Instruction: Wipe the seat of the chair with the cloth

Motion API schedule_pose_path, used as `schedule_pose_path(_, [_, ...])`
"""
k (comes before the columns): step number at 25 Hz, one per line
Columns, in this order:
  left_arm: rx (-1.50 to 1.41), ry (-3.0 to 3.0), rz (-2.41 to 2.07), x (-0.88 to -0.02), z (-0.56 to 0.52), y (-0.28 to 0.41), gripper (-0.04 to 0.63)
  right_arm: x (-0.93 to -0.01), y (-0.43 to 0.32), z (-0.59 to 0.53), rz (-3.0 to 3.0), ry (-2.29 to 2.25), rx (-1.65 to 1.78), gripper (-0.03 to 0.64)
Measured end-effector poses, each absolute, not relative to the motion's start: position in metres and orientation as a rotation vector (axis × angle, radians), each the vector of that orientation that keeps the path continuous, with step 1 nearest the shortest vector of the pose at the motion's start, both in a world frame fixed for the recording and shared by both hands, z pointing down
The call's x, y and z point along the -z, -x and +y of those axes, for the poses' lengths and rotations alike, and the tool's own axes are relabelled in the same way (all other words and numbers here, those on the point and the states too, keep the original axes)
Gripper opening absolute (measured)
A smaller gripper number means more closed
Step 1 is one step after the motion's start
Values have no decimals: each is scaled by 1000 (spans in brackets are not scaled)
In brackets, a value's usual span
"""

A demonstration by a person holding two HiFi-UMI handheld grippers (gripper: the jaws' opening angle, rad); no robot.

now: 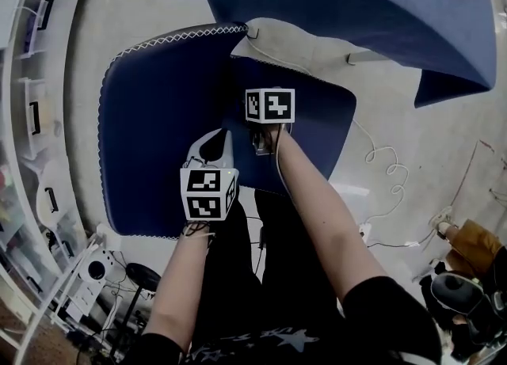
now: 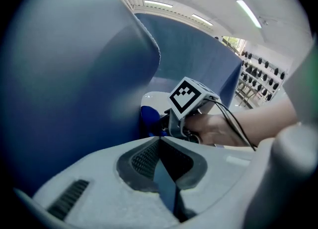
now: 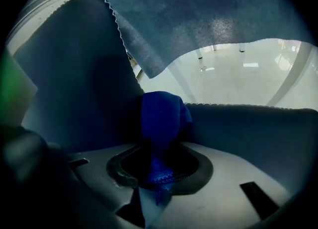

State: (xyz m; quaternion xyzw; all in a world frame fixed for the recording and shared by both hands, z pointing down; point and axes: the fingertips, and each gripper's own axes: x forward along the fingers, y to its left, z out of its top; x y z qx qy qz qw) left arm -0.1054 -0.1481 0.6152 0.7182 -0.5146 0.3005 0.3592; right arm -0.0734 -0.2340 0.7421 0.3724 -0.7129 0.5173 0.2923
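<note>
The blue cloth (image 3: 161, 116) is seen clamped between the fingers of the right gripper (image 3: 158, 171), bunched above them at the centre of the right gripper view and pressed against the dark blue chair seat (image 1: 158, 118). In the head view that gripper is found at mid-frame. The left gripper (image 2: 161, 148) is held just beside it, lower left, with its fingers brought together on nothing.

We find all three views dim and blue-tinged. Ceiling light strips (image 2: 248, 12) glow in the left gripper view, where the foreground goes soft. The right gripper view is darkest, backlit by the pale floor (image 3: 238, 69); only the cloth (image 3: 161, 116) reads vivid. Fisheye corners fall black.
</note>
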Motion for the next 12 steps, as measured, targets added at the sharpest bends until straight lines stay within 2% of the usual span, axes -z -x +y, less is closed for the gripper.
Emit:
schedule_pose_path(5, [-799, -1851, -1303, -619, -147, 103, 20, -743, 50, -236, -1843, -1072, -1370, 107])
schedule_pose_path(12, [-834, -1885, -1237, -624, -142, 72, 20, -745, -20, -220, -1755, -1160, -1398, 107])
